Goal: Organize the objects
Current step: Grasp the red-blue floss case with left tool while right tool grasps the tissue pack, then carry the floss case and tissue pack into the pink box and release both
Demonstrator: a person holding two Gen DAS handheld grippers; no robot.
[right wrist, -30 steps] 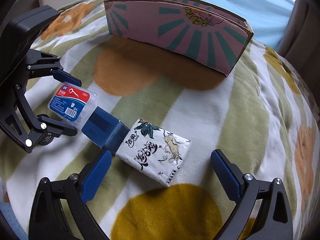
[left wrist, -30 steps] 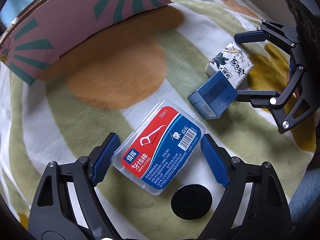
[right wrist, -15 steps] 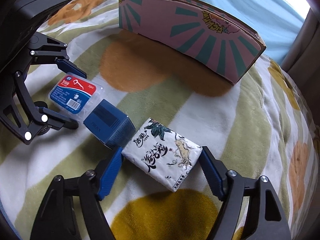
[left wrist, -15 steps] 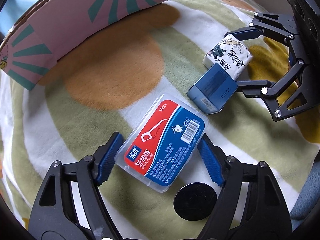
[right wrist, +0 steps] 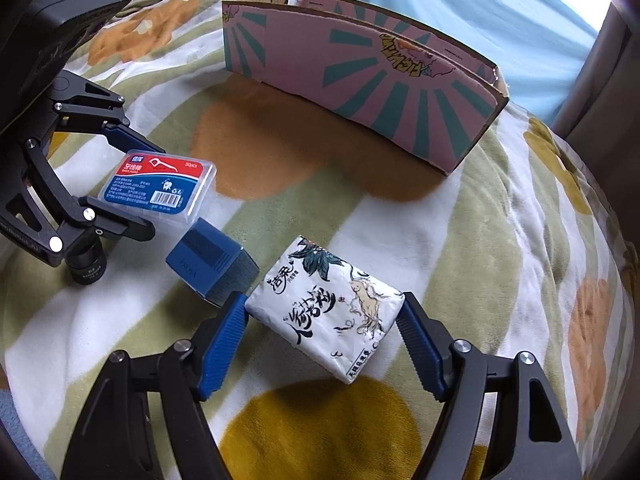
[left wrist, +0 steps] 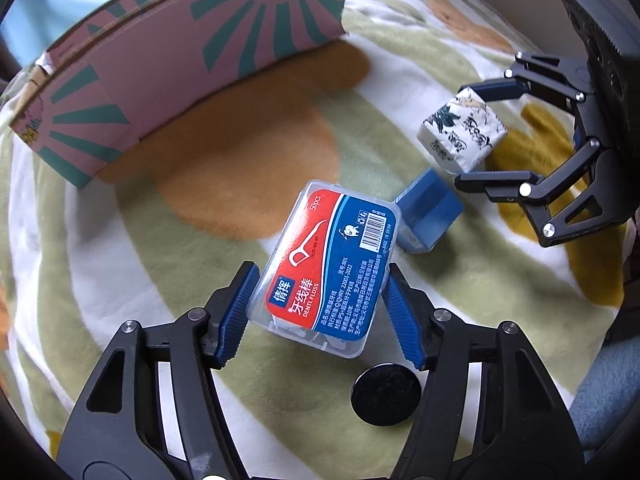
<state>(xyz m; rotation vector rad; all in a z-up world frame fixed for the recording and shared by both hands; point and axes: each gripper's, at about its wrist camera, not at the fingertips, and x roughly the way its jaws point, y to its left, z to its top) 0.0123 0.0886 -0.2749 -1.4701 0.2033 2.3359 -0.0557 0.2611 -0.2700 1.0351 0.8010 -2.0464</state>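
Observation:
My left gripper is shut on a clear dental floss box with a red and blue label and holds it tilted above the blanket. It also shows in the right wrist view. My right gripper is shut on a white tissue pack with ink drawings, lifted off the blanket; the pack also shows in the left wrist view. A small blue box lies on the blanket between the two grippers.
A pink cardboard box with teal rays stands open at the back of the patterned blanket. A small black cylinder stands under the left gripper, seen as a black disc from above.
Both grippers have closed on their objects and lifted them: the left on the floss box, the right on the tissue pack. The blue box has stayed on the blanket.

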